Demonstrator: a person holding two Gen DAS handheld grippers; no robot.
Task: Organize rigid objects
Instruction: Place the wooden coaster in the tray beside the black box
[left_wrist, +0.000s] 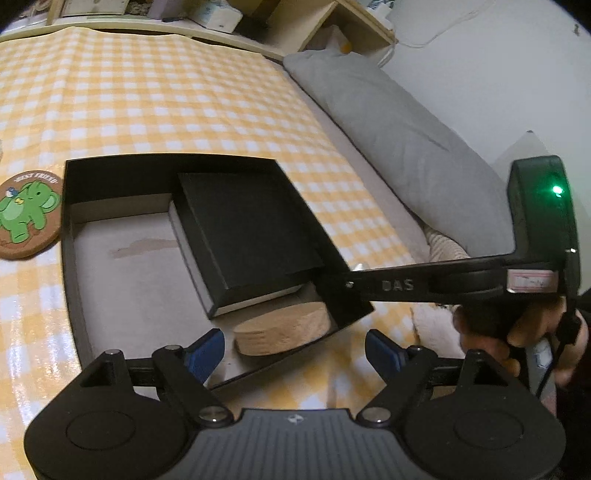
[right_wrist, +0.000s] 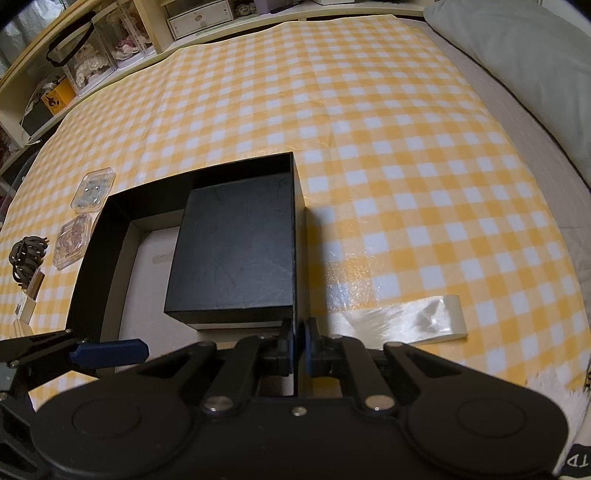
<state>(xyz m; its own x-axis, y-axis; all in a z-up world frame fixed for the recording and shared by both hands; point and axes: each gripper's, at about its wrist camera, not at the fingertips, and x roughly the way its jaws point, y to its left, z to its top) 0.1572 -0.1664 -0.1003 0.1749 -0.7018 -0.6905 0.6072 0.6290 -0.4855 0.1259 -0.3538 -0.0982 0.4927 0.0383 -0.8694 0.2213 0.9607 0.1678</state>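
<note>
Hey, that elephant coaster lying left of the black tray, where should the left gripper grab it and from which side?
Take the elephant coaster by its rim, one finger over and one under. It lies flat on the checked cloth, so a straight top-down pinch probably finds little to bite. Come from its open near-left side; the black tray wall crowds the right. The left gripper is already open.

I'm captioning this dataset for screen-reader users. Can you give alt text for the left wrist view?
An open left gripper hovers over a stack of round cork coasters in a shallow black cardboard tray, beside a closed black box. The right gripper pinches the tray's wall; an elephant coaster lies on the yellow checked cloth.
</note>
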